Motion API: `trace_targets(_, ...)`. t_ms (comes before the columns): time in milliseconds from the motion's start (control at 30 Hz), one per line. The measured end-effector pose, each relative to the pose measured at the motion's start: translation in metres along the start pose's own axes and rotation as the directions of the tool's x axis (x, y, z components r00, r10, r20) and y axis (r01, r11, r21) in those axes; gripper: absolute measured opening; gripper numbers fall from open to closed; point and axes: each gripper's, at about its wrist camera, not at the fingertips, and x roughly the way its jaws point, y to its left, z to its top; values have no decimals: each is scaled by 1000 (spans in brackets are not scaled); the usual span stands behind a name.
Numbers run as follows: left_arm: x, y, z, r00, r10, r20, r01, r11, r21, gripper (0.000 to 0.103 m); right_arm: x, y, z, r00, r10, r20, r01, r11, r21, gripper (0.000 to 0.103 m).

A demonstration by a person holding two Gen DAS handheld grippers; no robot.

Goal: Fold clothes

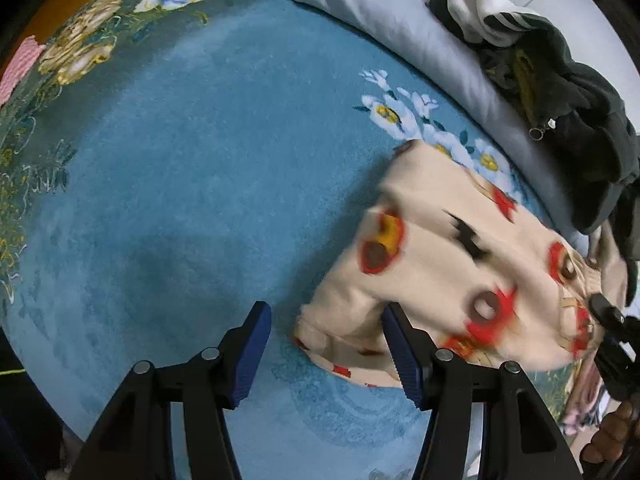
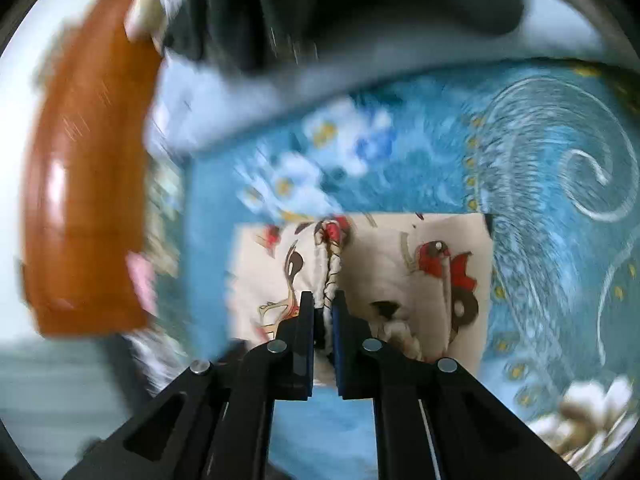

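Pinching the gathered edge of the cream printed garment (image 2: 400, 276), the right gripper (image 2: 323, 304) has its fingers clamped close together with a bunched, corded-looking seam running straight out ahead from between the tips. The cloth spreads to both sides of those fingers, a bit more of it to the right, and lies over the blue floral rug (image 2: 560, 200).

The left gripper (image 1: 326, 320) is spread wide and holding nothing — in its view the same garment (image 1: 452, 264) sits ahead and off to the right, and its right finger (image 1: 400, 348) overlaps the cloth's near corner, though I can't tell if it touches. The long axis looks like it runs from that near corner up and away to the right, toward the dark clothes pile (image 1: 560, 92) on the grey bedding (image 1: 400, 20).

So my read: the right one has the hold, and the free corner is nearer the left fingers, just right of their gap. A small shift right would put that corner between them. The right view is smeared, so detail is iffy.
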Motion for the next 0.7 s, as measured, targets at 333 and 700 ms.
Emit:
trace_targets(333, 25, 9, -5, 996, 8, -94, -3, 999, 51, 67, 19, -40, -18, 978, -211, 1, 210, 976, 54, 9)
trace_targets(700, -5, -1, 7, 990, -129, -64, 134, 988, 72, 66, 9, -36, -15, 958, -286, 27, 287, 958, -24, 17)
